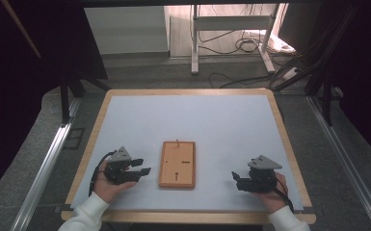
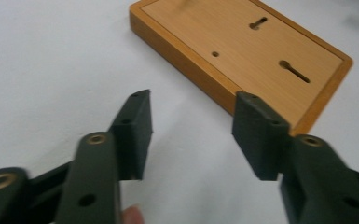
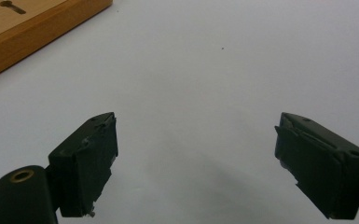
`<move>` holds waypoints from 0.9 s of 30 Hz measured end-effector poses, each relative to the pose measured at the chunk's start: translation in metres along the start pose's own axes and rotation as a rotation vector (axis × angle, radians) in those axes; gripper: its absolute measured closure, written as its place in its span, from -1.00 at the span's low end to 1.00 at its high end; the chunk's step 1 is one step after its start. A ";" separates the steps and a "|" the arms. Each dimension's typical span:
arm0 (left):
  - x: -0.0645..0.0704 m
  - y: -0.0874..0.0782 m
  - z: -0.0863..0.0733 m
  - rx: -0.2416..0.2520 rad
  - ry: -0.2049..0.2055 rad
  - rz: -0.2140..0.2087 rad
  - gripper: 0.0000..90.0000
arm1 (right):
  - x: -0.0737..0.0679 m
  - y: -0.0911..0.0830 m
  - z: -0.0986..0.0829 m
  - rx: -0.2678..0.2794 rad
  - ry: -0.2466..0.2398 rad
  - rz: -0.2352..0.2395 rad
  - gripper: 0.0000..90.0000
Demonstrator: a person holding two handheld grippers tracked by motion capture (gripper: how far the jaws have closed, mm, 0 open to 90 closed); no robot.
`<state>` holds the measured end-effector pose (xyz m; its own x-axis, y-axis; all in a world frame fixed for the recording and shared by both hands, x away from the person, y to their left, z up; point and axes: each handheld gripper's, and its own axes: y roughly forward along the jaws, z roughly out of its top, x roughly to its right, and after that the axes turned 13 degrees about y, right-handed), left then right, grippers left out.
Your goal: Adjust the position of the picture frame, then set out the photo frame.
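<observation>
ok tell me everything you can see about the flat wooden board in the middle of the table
The flat rectangular wooden board has a light inset panel inside a darker orange-brown raised rim. Two keyhole-shaped slots and one small round hole are cut into the panel. It lies flat on the white table cover, between the two grippers, with nothing touching it.

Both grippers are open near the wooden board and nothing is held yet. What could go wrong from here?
1. The wooden board lies flat on the white table, so jaws closing on its low edge may slip or push it away.
2. The left gripper is nearer the board and angled at its corner; a one-sided grab could swing it round.
3. The right gripper faces bare table, so it needs re-aiming.
</observation>
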<state>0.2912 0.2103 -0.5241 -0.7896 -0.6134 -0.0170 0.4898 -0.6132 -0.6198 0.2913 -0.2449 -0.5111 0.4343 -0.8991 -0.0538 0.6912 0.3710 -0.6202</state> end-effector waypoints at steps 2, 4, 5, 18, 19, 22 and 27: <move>-0.002 0.001 0.001 0.001 -0.005 0.003 -0.09 | 0.000 -0.001 -0.001 0.005 -0.002 0.004 -0.71; -0.003 0.002 0.001 0.003 -0.005 0.007 -0.15 | 0.000 -0.002 -0.002 0.007 -0.004 0.008 -0.71; -0.004 0.003 0.001 0.003 -0.003 0.004 -0.17 | 0.000 -0.003 -0.002 0.010 -0.007 0.010 -0.71; -0.005 0.009 0.011 0.024 0.031 -0.019 -0.27 | -0.004 -0.005 -0.005 0.013 -0.020 0.024 -0.71; -0.005 0.009 0.012 0.027 0.036 -0.023 -0.28 | -0.004 -0.005 -0.005 0.014 -0.021 0.027 -0.71; -0.006 0.010 0.018 0.040 0.053 -0.031 -0.30 | -0.005 -0.006 -0.005 0.017 -0.022 0.032 -0.71; -0.006 0.018 0.028 0.046 0.081 -0.046 -0.32 | -0.009 -0.006 -0.007 0.013 -0.033 0.042 -0.71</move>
<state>0.3150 0.1889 -0.5126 -0.8383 -0.5426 -0.0537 0.4669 -0.6633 -0.5848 0.2794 -0.2405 -0.5125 0.4814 -0.8749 -0.0536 0.6793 0.4110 -0.6080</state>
